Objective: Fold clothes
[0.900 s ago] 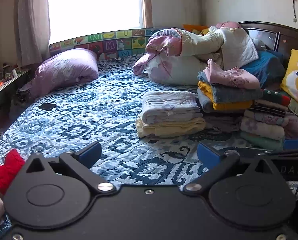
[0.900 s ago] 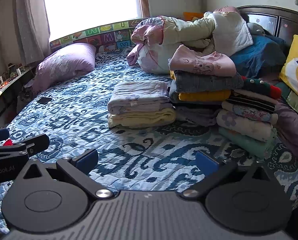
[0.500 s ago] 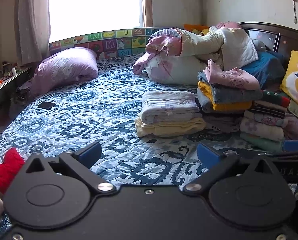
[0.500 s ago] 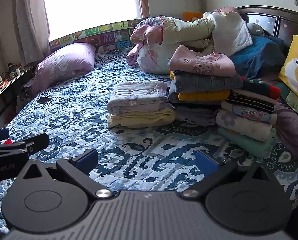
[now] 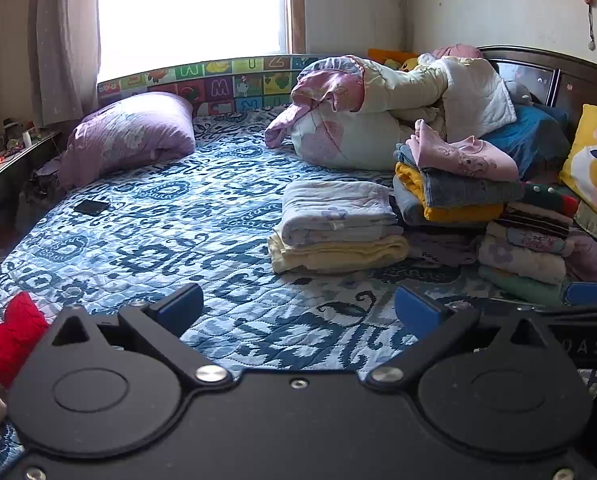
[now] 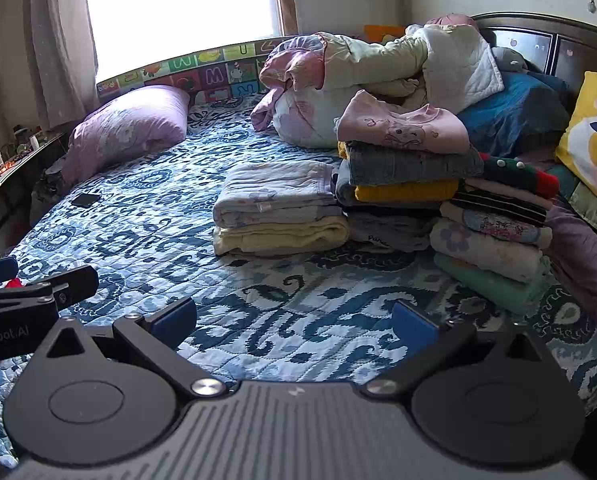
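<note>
At the bottom of each view, the left tongs (image 5: 296,306) and right tongs (image 6: 294,320) are spread wide and hold nothing, poised over the blue-and-white patterned quilted bed (image 5: 170,232). A crumpled red knitted garment (image 5: 12,334) lies at the lower left edge, just beside the left tongs. Judged step: between garments. The next move calls for fetching that garment onto the bare quilt. Farther back, right of centre, stand the stacks of folded clothes (image 6: 406,188).

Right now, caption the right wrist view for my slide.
Open right gripper hovers over blue patterned quilt, facing stacks of folded clothes.
</note>
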### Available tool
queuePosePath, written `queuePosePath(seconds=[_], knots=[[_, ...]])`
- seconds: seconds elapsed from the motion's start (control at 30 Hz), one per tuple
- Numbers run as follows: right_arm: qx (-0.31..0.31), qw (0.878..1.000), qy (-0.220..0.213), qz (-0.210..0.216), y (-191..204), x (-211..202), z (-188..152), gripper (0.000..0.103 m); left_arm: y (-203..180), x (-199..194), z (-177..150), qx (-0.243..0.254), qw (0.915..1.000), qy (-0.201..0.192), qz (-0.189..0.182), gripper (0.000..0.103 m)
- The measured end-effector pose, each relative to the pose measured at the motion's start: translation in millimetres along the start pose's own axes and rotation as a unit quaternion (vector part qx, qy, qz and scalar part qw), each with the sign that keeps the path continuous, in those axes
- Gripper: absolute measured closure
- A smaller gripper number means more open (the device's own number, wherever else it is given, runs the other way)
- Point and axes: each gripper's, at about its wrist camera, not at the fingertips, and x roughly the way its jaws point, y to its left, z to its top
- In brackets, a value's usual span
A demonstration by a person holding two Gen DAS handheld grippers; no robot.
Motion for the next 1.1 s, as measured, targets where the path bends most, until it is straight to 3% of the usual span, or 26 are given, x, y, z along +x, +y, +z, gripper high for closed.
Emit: queuePosePath(seconds=[1.1], knots=[[-0.006,1.000,0.002,-0.004,4.2,3.7,1.6,0.000,2.2,4.6,0.4,-0.001,1.0000,-0.001,-0.002,0.000]])
